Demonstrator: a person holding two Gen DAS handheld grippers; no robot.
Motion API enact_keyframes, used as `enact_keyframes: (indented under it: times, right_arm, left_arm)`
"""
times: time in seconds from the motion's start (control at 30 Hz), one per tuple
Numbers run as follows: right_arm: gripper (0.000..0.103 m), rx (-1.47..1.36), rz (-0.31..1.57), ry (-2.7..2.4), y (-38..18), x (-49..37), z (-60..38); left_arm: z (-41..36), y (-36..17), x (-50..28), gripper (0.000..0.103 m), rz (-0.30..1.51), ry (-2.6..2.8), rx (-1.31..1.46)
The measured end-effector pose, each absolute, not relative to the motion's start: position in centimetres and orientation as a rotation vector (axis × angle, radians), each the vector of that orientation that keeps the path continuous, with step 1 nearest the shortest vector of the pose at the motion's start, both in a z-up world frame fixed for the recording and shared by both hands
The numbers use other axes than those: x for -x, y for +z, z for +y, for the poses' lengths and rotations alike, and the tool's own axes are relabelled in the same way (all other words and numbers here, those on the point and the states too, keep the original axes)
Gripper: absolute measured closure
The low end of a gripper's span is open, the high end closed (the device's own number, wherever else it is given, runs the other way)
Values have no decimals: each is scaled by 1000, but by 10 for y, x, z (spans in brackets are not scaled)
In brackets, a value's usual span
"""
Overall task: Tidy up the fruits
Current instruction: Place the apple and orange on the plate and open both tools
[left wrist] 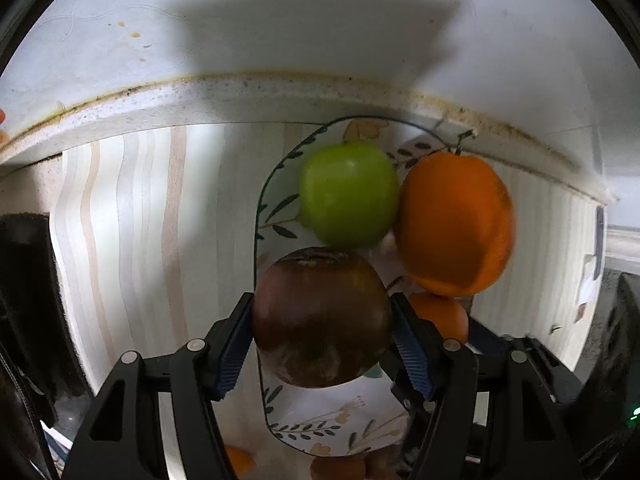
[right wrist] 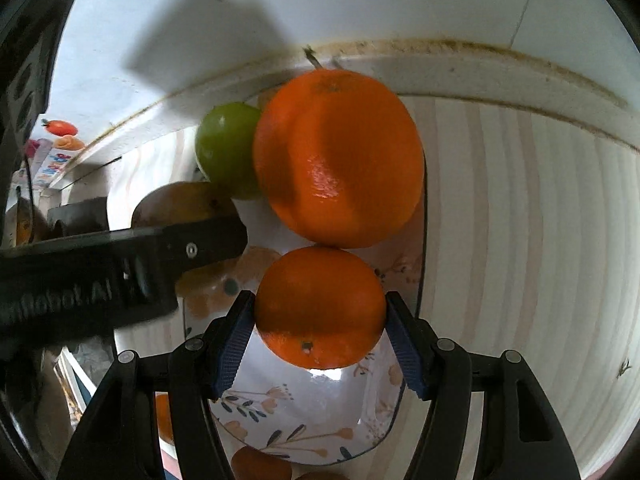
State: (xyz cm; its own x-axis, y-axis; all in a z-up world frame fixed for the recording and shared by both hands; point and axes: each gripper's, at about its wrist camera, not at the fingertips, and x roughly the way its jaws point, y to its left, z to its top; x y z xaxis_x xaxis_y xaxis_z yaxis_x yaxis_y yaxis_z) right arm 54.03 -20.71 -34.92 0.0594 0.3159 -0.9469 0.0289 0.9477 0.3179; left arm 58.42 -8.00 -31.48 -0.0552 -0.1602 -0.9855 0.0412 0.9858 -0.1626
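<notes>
A floral oval plate (left wrist: 340,428) lies on the striped counter. On it are a green apple (left wrist: 348,194) and a large orange (left wrist: 456,224), touching each other. My left gripper (left wrist: 322,326) is shut on a dark brown fruit (left wrist: 320,316) and holds it over the plate's near part. My right gripper (right wrist: 320,312) is shut on a small orange (right wrist: 320,306) over the plate (right wrist: 280,416), right in front of the large orange (right wrist: 338,156). The green apple (right wrist: 226,148) sits behind on the left. The left gripper's arm (right wrist: 120,264) crosses the right wrist view, hiding most of the brown fruit (right wrist: 180,202).
A stained white wall (left wrist: 280,20) and a raised counter ledge (left wrist: 240,96) close off the back. More orange fruits (left wrist: 240,460) lie below the plate's near edge. A dark object (left wrist: 24,280) stands at the far left. Bottles and clutter (right wrist: 56,148) stand far left.
</notes>
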Motion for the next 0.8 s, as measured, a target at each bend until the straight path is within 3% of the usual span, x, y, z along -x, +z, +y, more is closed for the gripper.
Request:
enact_keyframes:
  times: [0.07, 0.13, 0.17, 0.43, 0.8]
  right_arm:
    - [15, -322, 1493, 228, -347, -541, -207]
    - [8, -313, 1486, 211, -343, -539, -208]
    - [8, -312, 1484, 207, -341, -538, -210]
    - [7, -291, 1468, 149, -319, -530, -217]
    - [5, -197, 1386, 112, -262, -480, -215]
  left_arm:
    - [-84, -314, -581, 29, 1600, -166, 107]
    - [-82, -308, -580, 16, 1574, -162, 110]
    - [-81, -304, -580, 15, 1560, -157, 107]
    - [-67, -265, -565, 15, 1475, -118, 94]
    - [-42, -207, -487, 15, 1300, -42, 23]
